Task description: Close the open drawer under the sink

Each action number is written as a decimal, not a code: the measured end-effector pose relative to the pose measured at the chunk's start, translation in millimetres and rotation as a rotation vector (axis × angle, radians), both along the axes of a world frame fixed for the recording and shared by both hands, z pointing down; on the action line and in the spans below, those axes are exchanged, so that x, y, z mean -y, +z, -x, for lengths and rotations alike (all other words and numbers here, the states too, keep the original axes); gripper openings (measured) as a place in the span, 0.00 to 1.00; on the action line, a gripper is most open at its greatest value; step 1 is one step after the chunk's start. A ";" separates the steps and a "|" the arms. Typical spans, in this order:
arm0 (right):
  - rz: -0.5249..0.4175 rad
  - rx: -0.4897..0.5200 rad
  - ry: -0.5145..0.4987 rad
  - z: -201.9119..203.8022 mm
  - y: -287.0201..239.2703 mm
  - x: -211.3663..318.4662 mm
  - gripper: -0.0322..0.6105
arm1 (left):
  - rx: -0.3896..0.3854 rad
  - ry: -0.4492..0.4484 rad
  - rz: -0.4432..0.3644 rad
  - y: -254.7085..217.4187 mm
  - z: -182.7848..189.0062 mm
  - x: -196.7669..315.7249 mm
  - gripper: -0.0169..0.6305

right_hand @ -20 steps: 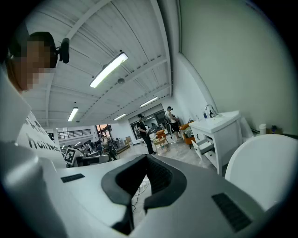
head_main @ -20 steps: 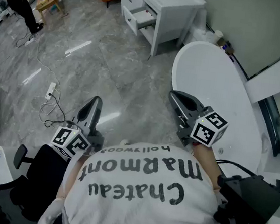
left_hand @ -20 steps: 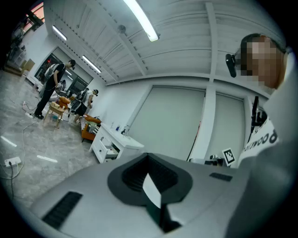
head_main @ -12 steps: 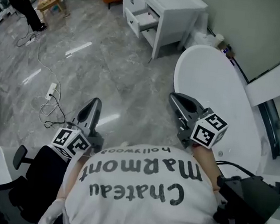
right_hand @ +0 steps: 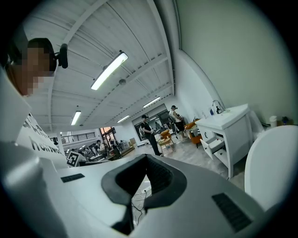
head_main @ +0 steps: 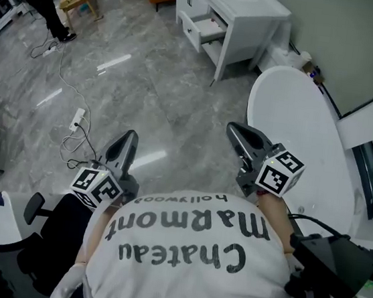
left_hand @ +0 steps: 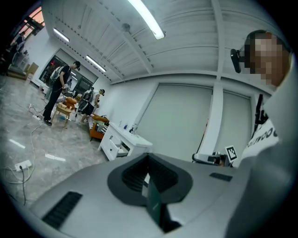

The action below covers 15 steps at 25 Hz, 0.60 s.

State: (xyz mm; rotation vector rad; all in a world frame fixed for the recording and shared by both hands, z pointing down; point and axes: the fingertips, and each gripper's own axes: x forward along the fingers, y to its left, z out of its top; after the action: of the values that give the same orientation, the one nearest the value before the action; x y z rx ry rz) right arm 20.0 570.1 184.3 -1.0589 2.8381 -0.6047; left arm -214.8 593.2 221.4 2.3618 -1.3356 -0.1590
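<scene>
Drifted rightward, the boxy white vanity (head_main: 246, 17) sits at upper centre on glossy grey marble floor (head_main: 133, 84), its drawer (head_main: 202, 29) pulled out. Fingers of the left gripper (head_main: 128, 136) and right gripper (head_main: 237, 131) are pressed together, empty.

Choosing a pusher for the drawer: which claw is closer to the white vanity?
The right claw, beside the white tub: the vanity stands ahead on its side. The left claw hangs over the grey floor, farther off.

drawer (head_main: 202, 28) | white, pulled out, open | front of white sink cabinet (head_main: 250, 14), upper row
</scene>
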 end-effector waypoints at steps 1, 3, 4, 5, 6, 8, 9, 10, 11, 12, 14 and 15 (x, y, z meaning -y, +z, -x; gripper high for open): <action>-0.003 -0.004 0.002 7.4 1.4 3.6 0.07 | 0.007 -0.001 0.001 0.3 7.4 1.8 0.04; -0.008 -0.003 0.004 21.0 5.0 9.3 0.07 | 0.021 -0.009 0.007 1.8 21.4 3.2 0.04; -0.009 0.003 0.003 28.3 7.0 12.1 0.07 | 0.026 -0.016 0.012 2.0 28.1 3.6 0.04; -0.010 0.011 0.000 35.9 8.9 14.7 0.07 | 0.028 -0.023 0.018 2.3 34.5 4.3 0.04; -0.011 0.019 -0.006 43.5 10.8 17.3 0.07 | 0.029 -0.029 0.023 3.7 40.9 5.7 0.04; -0.013 0.018 -0.028 59.0 15.4 20.9 0.07 | 0.022 -0.042 0.034 10.6 54.0 9.9 0.04; -0.012 0.005 -0.042 66.1 18.7 21.3 0.07 | 0.013 -0.052 0.042 15.3 60.4 12.0 0.04; -0.011 -0.016 -0.055 71.9 22.4 21.1 0.07 | -0.001 -0.064 0.054 19.6 65.6 13.6 0.04; -0.009 -0.042 -0.066 75.8 26.1 20.9 0.07 | -0.020 -0.076 0.068 23.1 69.5 14.9 0.04; -0.006 -0.067 -0.073 77.8 29.1 21.4 0.07 | -0.039 -0.085 0.081 25.8 71.7 16.0 0.04; 0.000 -0.092 -0.071 77.4 32.4 26.2 0.07 | -0.060 -0.083 0.097 29.1 71.8 18.2 0.04; 0.005 -0.088 -0.063 76.1 33.3 30.5 0.07 | -0.058 -0.077 0.101 30.5 70.5 19.5 0.04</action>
State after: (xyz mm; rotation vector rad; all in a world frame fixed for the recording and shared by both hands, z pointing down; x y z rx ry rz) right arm -56.2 539.7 217.6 -1.0261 2.9572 -0.5834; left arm -285.3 573.7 251.9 2.2079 -1.3747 -0.1767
